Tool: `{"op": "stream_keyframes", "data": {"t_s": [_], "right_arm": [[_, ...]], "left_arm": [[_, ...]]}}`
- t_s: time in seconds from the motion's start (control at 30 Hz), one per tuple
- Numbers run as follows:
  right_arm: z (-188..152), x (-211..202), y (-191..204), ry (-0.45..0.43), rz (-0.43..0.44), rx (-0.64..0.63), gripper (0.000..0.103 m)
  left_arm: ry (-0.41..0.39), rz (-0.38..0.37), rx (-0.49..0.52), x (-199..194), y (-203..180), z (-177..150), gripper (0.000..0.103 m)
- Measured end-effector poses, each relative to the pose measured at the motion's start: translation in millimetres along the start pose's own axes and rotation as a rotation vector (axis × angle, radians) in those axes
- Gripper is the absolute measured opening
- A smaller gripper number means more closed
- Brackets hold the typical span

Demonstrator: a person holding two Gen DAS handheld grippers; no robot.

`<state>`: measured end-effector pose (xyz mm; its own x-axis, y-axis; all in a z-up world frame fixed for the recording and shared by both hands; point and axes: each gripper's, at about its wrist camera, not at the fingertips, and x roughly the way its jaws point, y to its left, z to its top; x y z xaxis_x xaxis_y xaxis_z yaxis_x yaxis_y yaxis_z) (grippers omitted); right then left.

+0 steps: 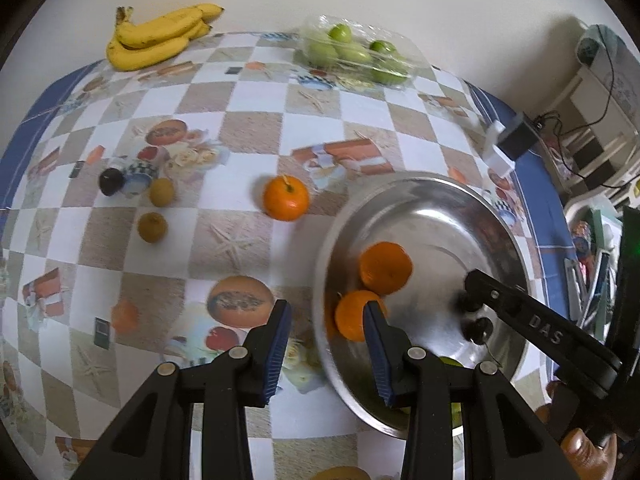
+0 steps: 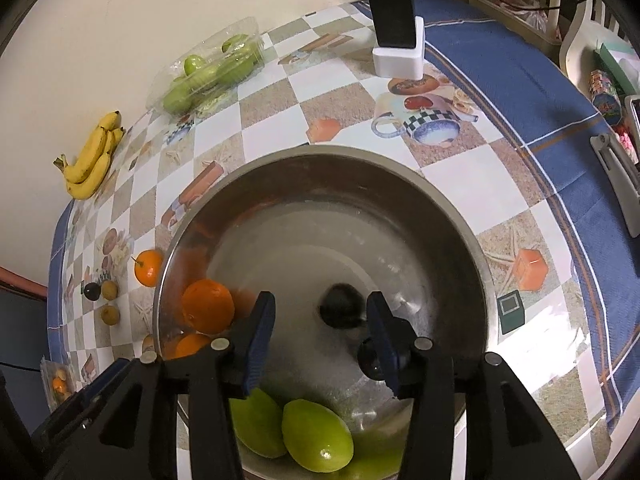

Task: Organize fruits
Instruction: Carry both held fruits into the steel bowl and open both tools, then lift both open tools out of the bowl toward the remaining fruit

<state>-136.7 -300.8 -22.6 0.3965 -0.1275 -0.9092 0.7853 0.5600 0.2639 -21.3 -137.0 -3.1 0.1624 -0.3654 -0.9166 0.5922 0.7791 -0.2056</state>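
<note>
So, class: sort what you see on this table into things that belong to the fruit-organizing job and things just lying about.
Job:
metal bowl
oranges
green fruits
dark fruits
bananas
small brown fruits

Lying about:
black charger
white box

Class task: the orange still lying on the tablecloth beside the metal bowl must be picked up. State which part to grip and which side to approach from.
Grip the orange across its round middle, coming from above. Its stem points up and the cloth around it is clear, so fingers fit on either side.
</note>
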Motion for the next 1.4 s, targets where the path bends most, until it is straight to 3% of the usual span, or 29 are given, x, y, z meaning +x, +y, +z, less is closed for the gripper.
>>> {"op": "stream_keyframes", "data": {"t_s": [0.1, 0.23, 0.27, 0.37, 0.43, 0.53, 0.83, 1.0, 1.4], "right_arm": [[1, -2, 1, -0.005, -0.003, -0.003, 0.051], [1, -1, 3, 0.000, -0.011, -0.012, 0.069], [1, 0, 3, 0.000, -0.014, -0.013, 0.069], [1, 0, 4, -0.002, -0.024, -0.022, 0.073], [1, 0, 3, -0.004, -0.028, -0.025, 0.084], [1, 0, 5, -0.007, -0.029, -0.034, 0.085], [-1, 2, 11, -0.001, -0.042, -0.069, 0.086], [-2, 3, 17, -0.016, -0.050, -0.099, 0.103], [-5, -6, 34, -0.062, 0.006, -0.142, 0.103]], "left_arm": [[-0.015, 0.034, -0.014, -1, 7, 3, 0.051], [-0.010, 0.097, -0.039, 3, 17, 5, 0.069], [-0.010, 0.118, -0.045, 4, 19, 5, 0.075], [-0.014, 0.162, -0.054, 8, 26, 5, 0.085], [-0.011, 0.185, -0.062, 10, 31, 5, 0.089], [-0.007, 0.203, -0.075, 12, 37, 5, 0.095], [-0.031, 0.252, -0.087, 14, 46, 7, 0.103], [-0.044, 0.294, -0.101, 15, 54, 6, 0.103], [-0.094, 0.333, -0.130, 3, 70, 21, 0.103]]}}
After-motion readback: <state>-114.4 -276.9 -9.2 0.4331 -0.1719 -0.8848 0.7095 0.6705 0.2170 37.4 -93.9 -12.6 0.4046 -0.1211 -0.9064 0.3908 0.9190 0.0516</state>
